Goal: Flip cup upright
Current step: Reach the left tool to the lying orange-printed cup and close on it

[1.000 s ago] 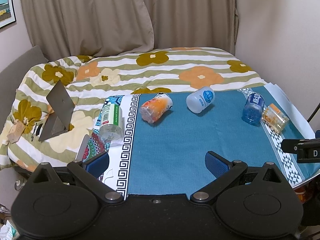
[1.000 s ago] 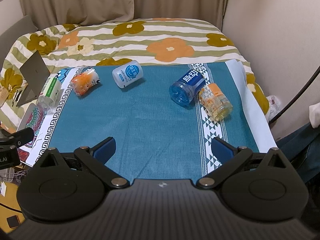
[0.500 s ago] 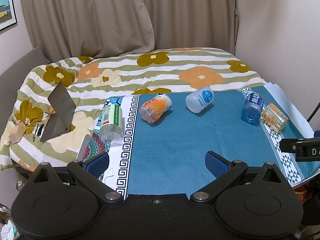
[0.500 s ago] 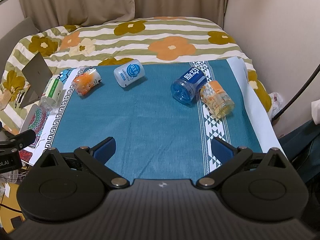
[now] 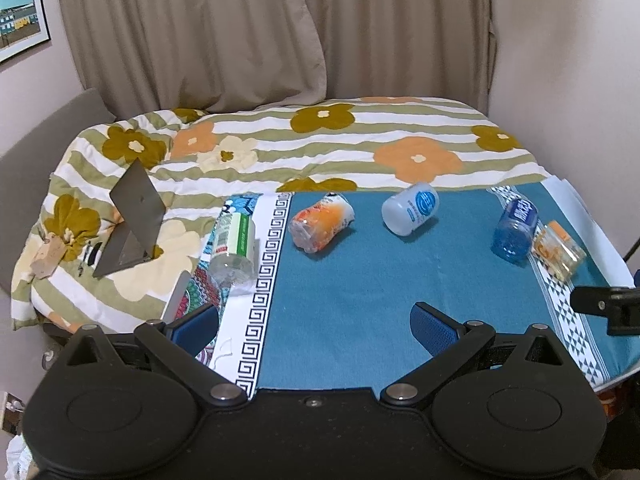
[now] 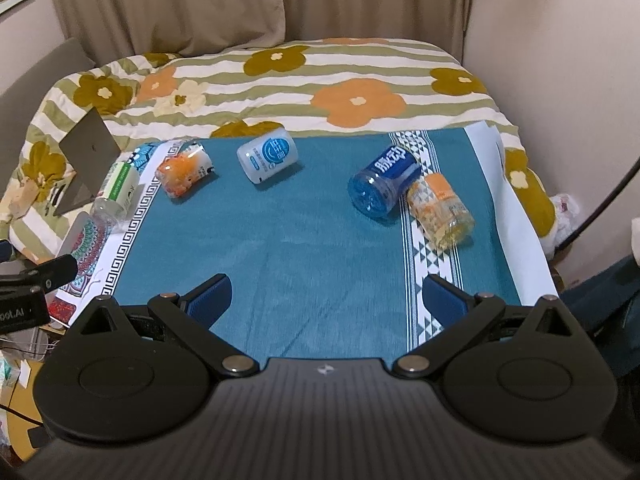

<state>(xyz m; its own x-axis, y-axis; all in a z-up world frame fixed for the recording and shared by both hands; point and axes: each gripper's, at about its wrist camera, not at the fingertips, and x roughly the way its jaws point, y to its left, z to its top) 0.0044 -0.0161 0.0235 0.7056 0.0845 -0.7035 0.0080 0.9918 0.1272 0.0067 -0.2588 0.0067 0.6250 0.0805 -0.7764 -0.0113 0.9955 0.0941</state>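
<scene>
None of the five cups is upright yet, so the flipping looks wholly undone. On the blue cloth (image 6: pixel 304 248) that covers the bench, the white cup with the blue label (image 6: pixel 267 159) lies on its side near the far edge, and the orange-printed cup (image 6: pixel 185 172) lies tipped over to its left, close to the cloth's key-pattern border. Further left, on the white margin, the clear cup with a green label (image 5: pixel 235 244) lies on its side too. Toward the right, the blue cup (image 6: pixel 383 182) lies with one end facing the camera, and the clear orange-labelled cup (image 6: pixel 440 210) lies just beside it, perhaps touching, though the fisheye view makes that contact hard to confirm. The right gripper (image 6: pixel 326 300) hovers over the near part of the cloth with its jaws wide and empty, well short of any cup. The left gripper (image 5: pixel 314 322) hangs likewise near the front edge, jaws wide, holding nothing. Every cup remains to be gripped, turned and set standing; which one is meant first cannot be told. Beyond the bench lies a bed with a flowered quilt (image 5: pixel 320 148), a grey stand (image 5: pixel 132 220) resting on it.
</scene>
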